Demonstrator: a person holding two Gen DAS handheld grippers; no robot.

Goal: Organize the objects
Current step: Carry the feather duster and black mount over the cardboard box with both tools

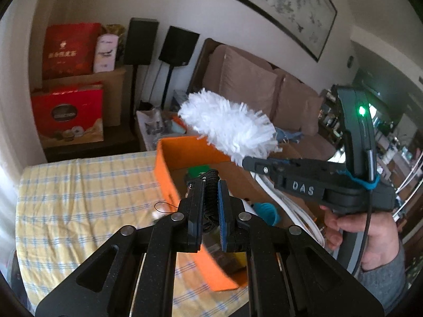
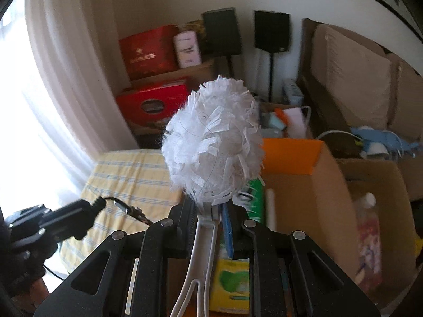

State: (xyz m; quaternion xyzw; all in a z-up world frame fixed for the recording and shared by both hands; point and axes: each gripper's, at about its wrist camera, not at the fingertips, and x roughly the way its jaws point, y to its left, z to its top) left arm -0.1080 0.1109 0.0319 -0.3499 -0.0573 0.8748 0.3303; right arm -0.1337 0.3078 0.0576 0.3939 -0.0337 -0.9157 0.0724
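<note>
Between my left gripper's (image 1: 211,185) jaws sits a black braided cord (image 1: 210,188), pinched tight, its coiled end poking up past the pads and the rest trailing down behind them. Just beyond the fingertips lies an orange box (image 1: 169,167), open at the top, with something green (image 1: 198,170) on its cardboard floor and a teal item (image 1: 267,210) off to the right of the fingers. The box rests on a table under a yellow checked cloth (image 1: 79,198).

My right gripper (image 2: 210,211) is clamped on the white handle (image 2: 205,235) of a duster, the jaws nearly together around it. The fluffy white head (image 2: 214,142) stands up straight ahead of the fingers, in the air over the box's near corner. From the left camera I see the same duster (image 1: 230,124) held out sideways above the box, with my right hand (image 1: 362,227) around the grip below.

Right of the orange box (image 2: 290,155) stands an open carton (image 2: 375,185) with a bottle inside. A yellow-green packet (image 2: 232,282) lies under the right jaws. Farther back are red gift boxes (image 1: 68,50), two black speakers (image 1: 178,45) on stands, a brown sofa (image 1: 264,87) and a framed picture (image 1: 285,8) on the wall.
</note>
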